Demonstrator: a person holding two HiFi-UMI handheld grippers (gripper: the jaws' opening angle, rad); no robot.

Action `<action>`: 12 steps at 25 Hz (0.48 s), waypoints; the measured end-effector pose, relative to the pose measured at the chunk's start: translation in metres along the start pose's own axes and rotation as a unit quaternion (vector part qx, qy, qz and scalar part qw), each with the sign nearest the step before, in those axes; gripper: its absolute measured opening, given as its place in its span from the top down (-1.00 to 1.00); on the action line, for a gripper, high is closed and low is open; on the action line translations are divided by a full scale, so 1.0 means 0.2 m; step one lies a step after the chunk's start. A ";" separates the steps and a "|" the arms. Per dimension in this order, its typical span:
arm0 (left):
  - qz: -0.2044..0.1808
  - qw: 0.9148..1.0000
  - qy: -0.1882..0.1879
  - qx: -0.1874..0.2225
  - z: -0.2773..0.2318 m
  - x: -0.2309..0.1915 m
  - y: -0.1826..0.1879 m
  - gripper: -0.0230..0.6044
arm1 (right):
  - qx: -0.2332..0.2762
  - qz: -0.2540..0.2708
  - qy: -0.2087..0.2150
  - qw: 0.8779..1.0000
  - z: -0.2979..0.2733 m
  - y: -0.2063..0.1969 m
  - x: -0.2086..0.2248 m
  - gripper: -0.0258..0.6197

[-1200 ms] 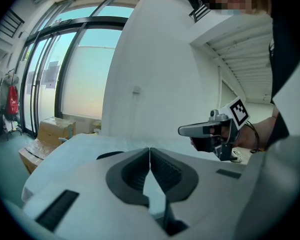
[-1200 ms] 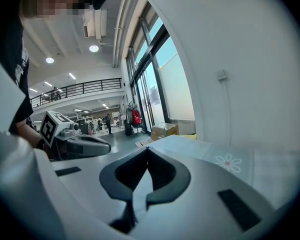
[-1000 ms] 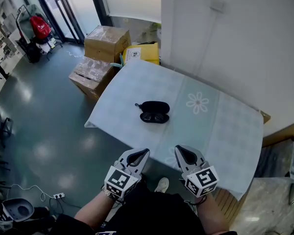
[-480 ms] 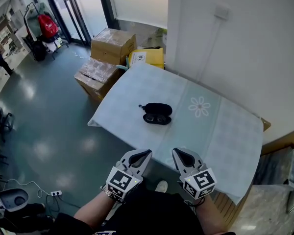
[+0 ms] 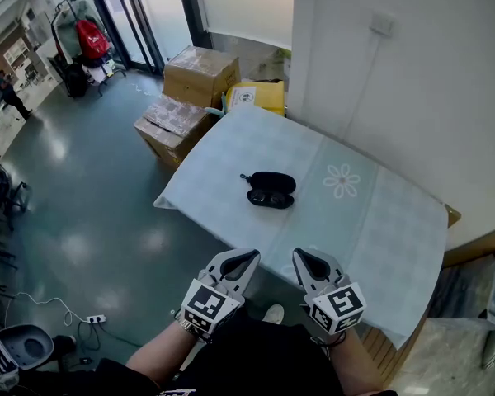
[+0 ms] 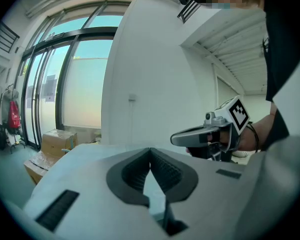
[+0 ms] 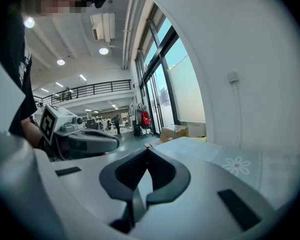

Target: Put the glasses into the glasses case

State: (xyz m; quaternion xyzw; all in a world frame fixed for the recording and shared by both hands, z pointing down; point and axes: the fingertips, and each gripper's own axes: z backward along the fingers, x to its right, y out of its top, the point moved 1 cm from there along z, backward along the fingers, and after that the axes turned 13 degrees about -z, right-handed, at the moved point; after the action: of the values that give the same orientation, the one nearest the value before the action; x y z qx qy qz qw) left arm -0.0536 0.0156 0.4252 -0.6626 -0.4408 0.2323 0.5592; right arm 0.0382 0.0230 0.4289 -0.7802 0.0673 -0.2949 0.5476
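Both grippers are closed and empty. The left gripper (image 5: 249,256) and the right gripper (image 5: 301,256) hang side by side at the bottom centre of the head view, close to the person's body. Each has its jaw tips pressed together with nothing between them.

The glasses case (image 5: 271,190), black and lying open, sits near the middle of the frame on the pale blue tablecloth (image 5: 371,229). It is just left of a printed flower (image 5: 341,181) and well apart from both grippers. Two rounded dark shapes seem to lie in its nearer half, possibly the glasses, but at this size I cannot be sure. No glasses show elsewhere on the cloth.

By my reading the step in hand is only the approach. The next move calls for reaching forward over the near table edge and parting the jaws before any contact with the case.

Only the head view shows the case plainly. Each gripper view looks low across the table top and catches the other gripper alongside. Those views settle that the jaws are together, which the head view shows less clearly from above.
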 end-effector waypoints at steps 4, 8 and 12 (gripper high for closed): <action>0.000 1.000 -0.001 -0.010 0.02 0.01 -0.03 0.84 | 0.003 -0.002 0.000 1.000 0.00 0.00 -0.01 0.85; -0.003 1.000 -0.005 -0.013 0.02 0.01 -0.04 0.84 | 0.004 -0.006 -0.003 1.000 0.01 -0.01 0.00 0.85; -0.011 1.000 -0.009 -0.011 0.02 0.03 -0.03 0.84 | 0.006 -0.005 -0.002 1.000 0.02 -0.02 -0.01 0.85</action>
State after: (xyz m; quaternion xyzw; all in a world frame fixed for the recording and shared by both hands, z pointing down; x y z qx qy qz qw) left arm -0.0552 0.0224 0.4314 -0.6621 -0.4554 0.2269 0.5503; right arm 0.0381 0.0276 0.4304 -0.7777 0.0603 -0.2967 0.5509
